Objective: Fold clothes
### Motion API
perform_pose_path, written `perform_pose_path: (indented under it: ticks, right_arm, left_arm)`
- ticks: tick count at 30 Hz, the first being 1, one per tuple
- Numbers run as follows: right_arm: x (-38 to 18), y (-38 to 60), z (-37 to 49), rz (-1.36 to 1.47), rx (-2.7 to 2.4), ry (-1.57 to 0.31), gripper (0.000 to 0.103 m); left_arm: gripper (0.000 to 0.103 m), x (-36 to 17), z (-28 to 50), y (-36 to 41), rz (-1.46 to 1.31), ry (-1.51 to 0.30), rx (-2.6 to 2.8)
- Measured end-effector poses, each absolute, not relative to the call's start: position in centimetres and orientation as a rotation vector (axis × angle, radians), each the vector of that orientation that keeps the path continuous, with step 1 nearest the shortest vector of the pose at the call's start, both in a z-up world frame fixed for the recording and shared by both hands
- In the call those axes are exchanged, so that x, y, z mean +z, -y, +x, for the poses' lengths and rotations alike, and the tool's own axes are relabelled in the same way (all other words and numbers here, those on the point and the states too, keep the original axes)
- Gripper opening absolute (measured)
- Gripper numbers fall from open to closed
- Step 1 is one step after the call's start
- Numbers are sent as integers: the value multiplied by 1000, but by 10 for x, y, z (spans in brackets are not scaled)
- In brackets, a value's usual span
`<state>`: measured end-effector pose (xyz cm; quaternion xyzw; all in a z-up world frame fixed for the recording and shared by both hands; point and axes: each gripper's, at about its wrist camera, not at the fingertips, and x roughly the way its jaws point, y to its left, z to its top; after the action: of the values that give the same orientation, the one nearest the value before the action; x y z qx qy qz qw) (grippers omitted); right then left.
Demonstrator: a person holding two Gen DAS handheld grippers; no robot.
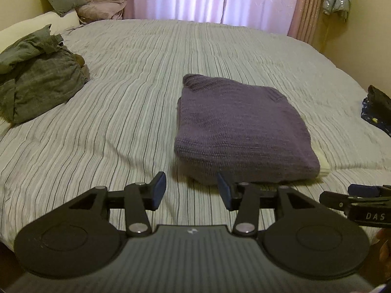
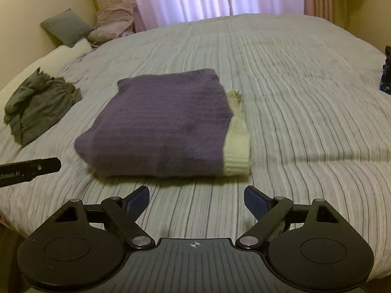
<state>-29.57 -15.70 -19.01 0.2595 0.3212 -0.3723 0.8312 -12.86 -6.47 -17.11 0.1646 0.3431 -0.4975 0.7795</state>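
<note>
Left claw (image 1: pixel 190 190): jaws apart, moderately wide, nothing between them, striped bed cover (image 1: pixel 122 97) showing through the gap. Right claw (image 2: pixel 196 200): jaws spread wide, also empty.

Just beyond both claws lies the purple sweater (image 2: pixel 158 124), folded into a thick rectangle flat on the bed, near edge facing the claws. From the left claw it sits ahead and a little right; from the right claw, ahead and a little left. So it lies between the two, neither clearly nearer. Long axis runs away from the claws. A cream ribbed hem (image 2: pixel 237 144) sticks out along its right side. Knit looks thick, soft, evenly stacked.

Farther left, a crumpled grey-green garment (image 1: pixel 36 80), unfolded; likely next.
</note>
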Motion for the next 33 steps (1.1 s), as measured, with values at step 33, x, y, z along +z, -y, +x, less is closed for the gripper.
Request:
perform_pose_path:
  ticks: [33]
  right_arm:
    - [-279, 355, -336, 1192, -533, -309, 87]
  left_arm:
    - [61, -281, 67, 184, -275, -1304, -1379]
